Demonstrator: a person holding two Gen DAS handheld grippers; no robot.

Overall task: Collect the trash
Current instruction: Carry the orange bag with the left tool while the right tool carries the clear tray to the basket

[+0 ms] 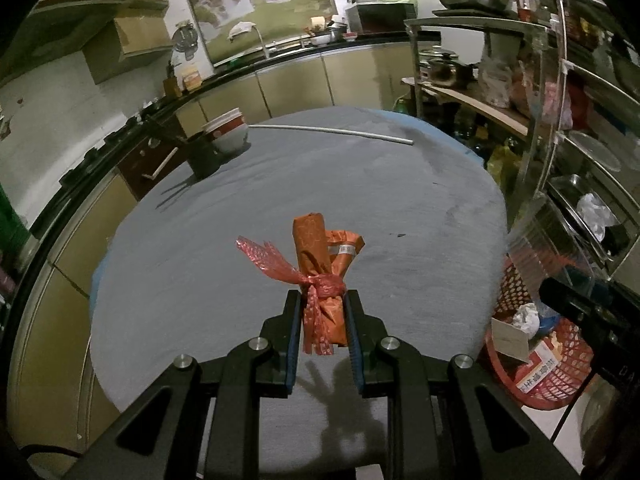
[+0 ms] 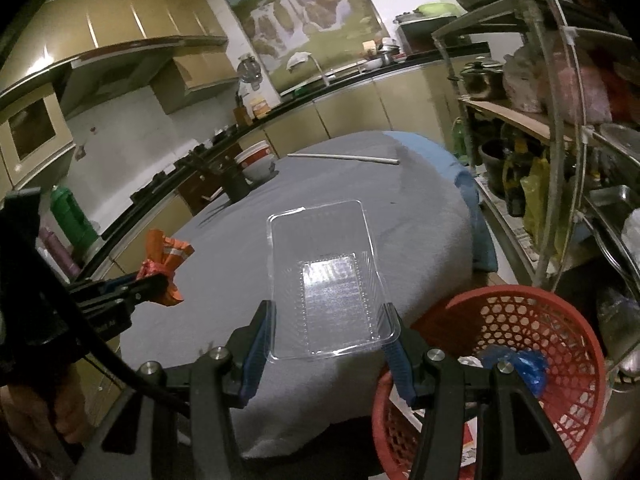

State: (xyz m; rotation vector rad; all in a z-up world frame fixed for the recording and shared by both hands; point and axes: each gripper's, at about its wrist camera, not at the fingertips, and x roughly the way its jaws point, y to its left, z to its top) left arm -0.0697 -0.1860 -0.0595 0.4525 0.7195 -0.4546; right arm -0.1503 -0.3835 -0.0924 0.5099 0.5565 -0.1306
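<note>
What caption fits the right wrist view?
Right gripper grips clear plastic tray over grey table, red basket alongside.

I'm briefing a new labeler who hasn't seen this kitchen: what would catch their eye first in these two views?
The orange wrapper bundle, tied with red plastic, is clamped upright in the left gripper above the grey table. The right gripper holds a clear plastic tray by its sides over the same table. The red mesh basket, with scraps already inside, sits low beside the table's right edge.
</note>
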